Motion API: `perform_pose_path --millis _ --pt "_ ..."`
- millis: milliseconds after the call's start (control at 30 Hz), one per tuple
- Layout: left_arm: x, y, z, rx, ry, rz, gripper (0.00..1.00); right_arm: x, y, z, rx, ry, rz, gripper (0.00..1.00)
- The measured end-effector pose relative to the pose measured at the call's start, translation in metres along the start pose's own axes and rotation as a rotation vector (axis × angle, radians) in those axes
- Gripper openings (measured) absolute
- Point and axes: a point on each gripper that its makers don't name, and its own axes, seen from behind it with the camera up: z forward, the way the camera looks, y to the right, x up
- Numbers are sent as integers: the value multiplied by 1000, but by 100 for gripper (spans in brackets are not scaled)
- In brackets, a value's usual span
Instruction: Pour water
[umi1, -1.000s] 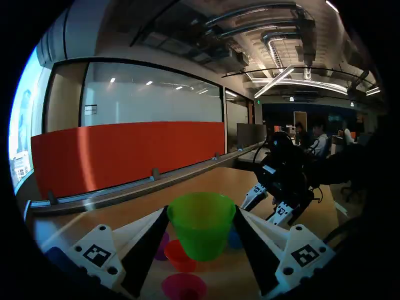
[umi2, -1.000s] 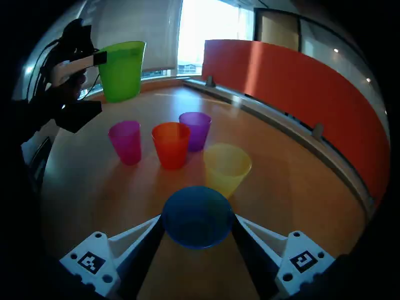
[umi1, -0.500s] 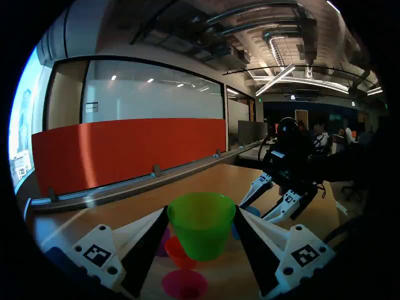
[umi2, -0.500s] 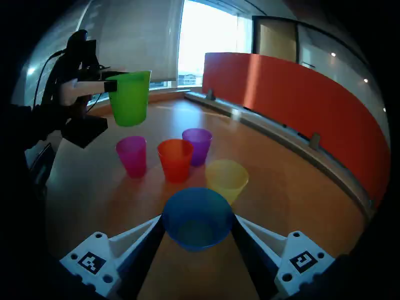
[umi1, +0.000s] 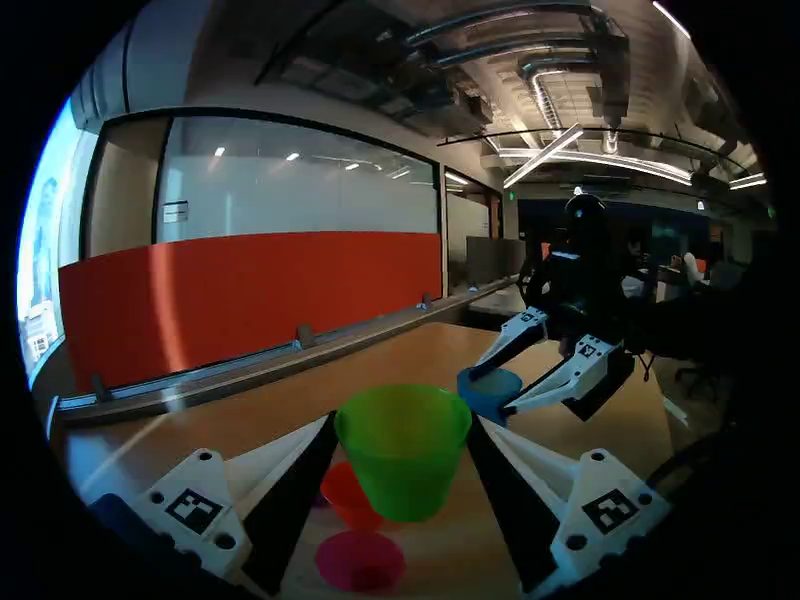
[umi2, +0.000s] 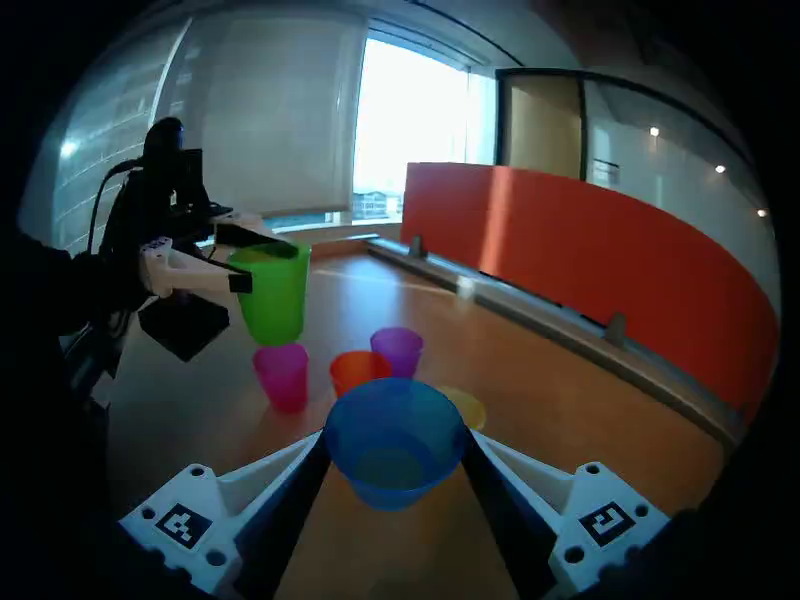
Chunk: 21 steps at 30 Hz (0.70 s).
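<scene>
In the left gripper view, my left gripper (umi1: 403, 428) is shut on a green cup (umi1: 403, 470), upright and held above the table. Farther off, my right gripper (umi1: 512, 378) holds a blue cup (umi1: 488, 390) in the air. In the right gripper view, my right gripper (umi2: 395, 437) is shut on that blue cup (umi2: 395, 455), which has a little liquid at its bottom. The left gripper (umi2: 238, 266) carries the green cup (umi2: 272, 295) above a pink cup (umi2: 283, 375).
On the wooden table (umi2: 560, 400) stand a pink cup, an orange cup (umi2: 356, 371), a purple cup (umi2: 397, 350) and a yellow cup (umi2: 468, 406) in a cluster. An orange partition (umi2: 600, 270) runs along the table's far edge. A person's sleeve (umi2: 60, 290) is at the left.
The right gripper has risen with the blue cup, lifting it well above the table. In the right gripper view the green cup has come lower and closer to the cluster.
</scene>
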Motion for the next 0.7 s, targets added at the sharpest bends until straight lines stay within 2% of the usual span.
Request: perform_pose_path --millis 300,700 --pt "-2 1 -3 -6 -3 -4 90 27 -11 -10 -1 71 8 92" --pt "-1 9 -6 -20 0 2 90 63 -18 -19 3 188 20 92"
